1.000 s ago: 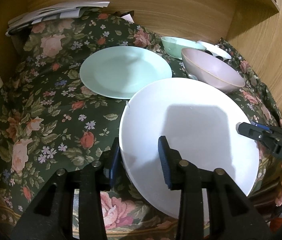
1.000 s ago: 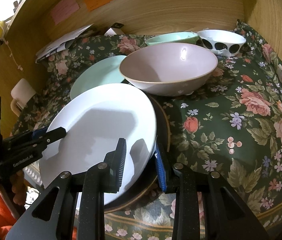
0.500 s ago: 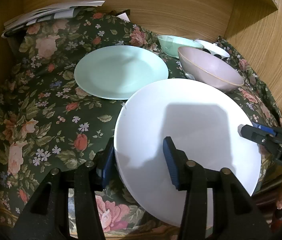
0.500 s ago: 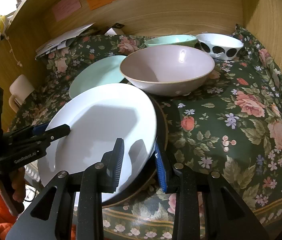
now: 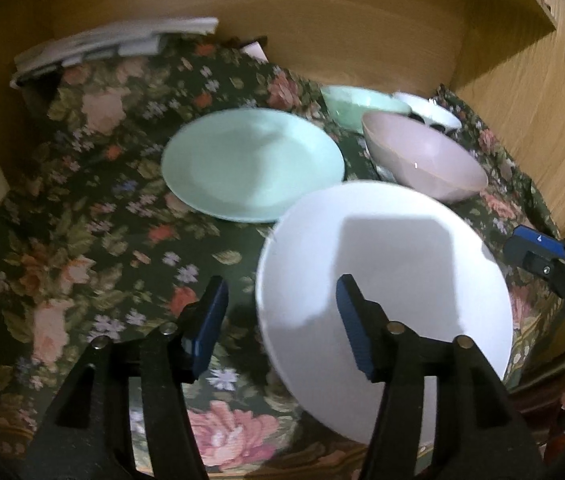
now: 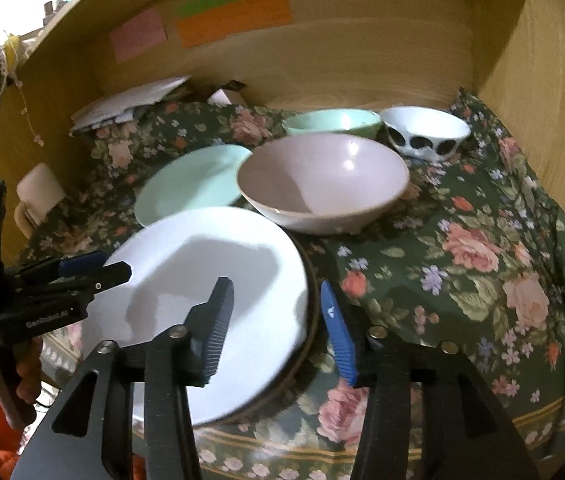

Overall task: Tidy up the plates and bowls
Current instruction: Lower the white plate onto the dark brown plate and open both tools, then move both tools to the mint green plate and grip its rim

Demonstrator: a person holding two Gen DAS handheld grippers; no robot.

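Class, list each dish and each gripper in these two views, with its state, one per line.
white plate: released, resting on a dark plate
mint plate: flat on cloth, empty
pink bowl: upright, empty
mint bowl: upright
spotted bowl: upright
left gripper: just opened
right gripper: just opened

Both cameras sit close above the near edge of the counter [image 5: 82,220], tilted down toward the wooden back wall. The left wrist view looks from the left of the white plate [image 5: 394,264], the right wrist view from its right; each catches the other tool at its edge.
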